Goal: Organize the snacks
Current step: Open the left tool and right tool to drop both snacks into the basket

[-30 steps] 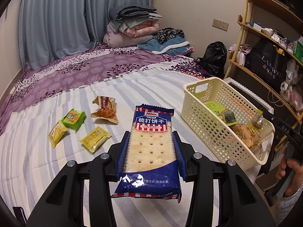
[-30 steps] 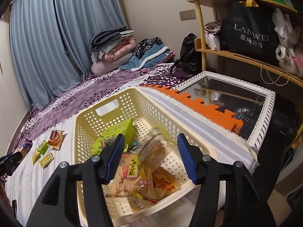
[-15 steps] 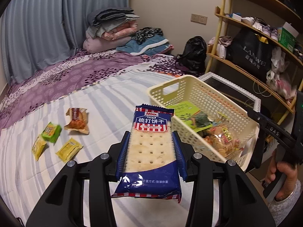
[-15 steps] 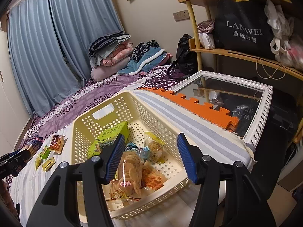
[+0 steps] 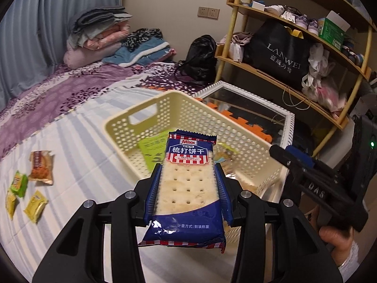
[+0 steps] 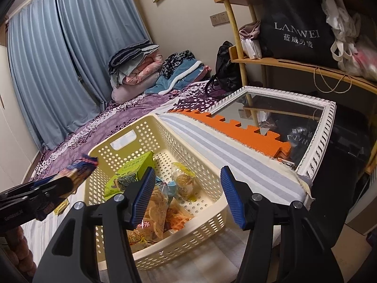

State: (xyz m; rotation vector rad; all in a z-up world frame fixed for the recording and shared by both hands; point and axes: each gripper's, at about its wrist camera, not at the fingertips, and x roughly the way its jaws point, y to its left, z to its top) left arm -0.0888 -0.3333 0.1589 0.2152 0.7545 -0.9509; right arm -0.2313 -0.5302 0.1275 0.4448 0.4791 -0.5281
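The left gripper [image 5: 187, 188] has its jaws closed on the long sides of the soda biscuit packet [image 5: 188, 188], which sits between the blue pads with its long axis running along the fingers. Its printed header points forward, toward the cream basket [image 5: 235, 127], and its crimped tail hangs back over the jaws. The basket sits at the right edge of the bed [image 5: 77, 146], with snacks already inside. The right gripper [image 6: 187, 197] hovers over the basket's near end, jaws wide apart and holding nothing.
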